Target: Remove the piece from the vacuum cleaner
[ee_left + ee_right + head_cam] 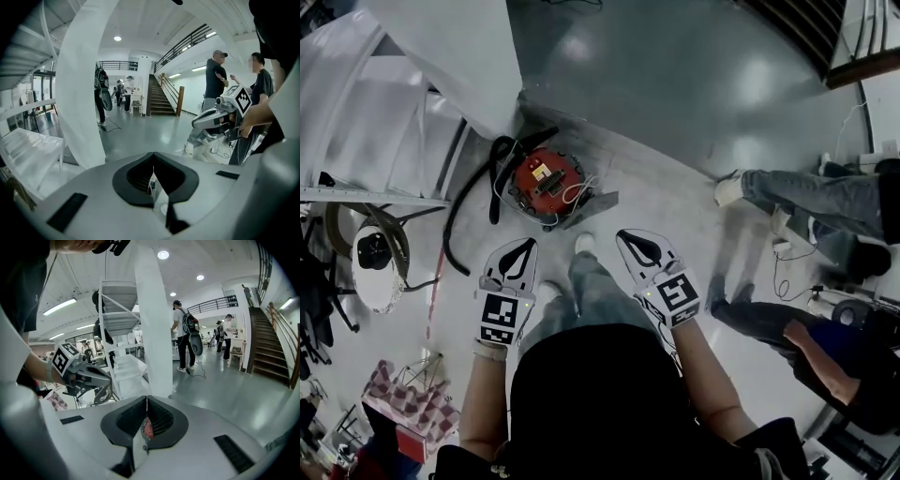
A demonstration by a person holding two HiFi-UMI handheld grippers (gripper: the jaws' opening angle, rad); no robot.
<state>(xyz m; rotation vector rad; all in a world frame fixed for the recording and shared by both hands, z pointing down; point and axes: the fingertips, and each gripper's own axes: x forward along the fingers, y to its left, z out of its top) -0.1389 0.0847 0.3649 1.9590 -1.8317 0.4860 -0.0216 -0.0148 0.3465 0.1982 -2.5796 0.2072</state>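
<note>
The vacuum cleaner (546,183) is a round red unit on the grey floor, with a black hose (469,211) curling off its left side and white cable over its top. Which piece comes off I cannot tell. My left gripper (530,243) and right gripper (621,234) are held side by side in the air, nearer to me than the vacuum and well apart from it. Both have their jaws pressed together with nothing between them. The left gripper (153,155) looks out into a hall; a sliver of red shows behind the right gripper (146,399).
A white rack (366,141) and white sheet (450,56) stand left of the vacuum. A white round device (375,262) lies at the left. A person's legs (806,192) and another seated person (825,356) are at the right. Stairs (161,101) rise beyond.
</note>
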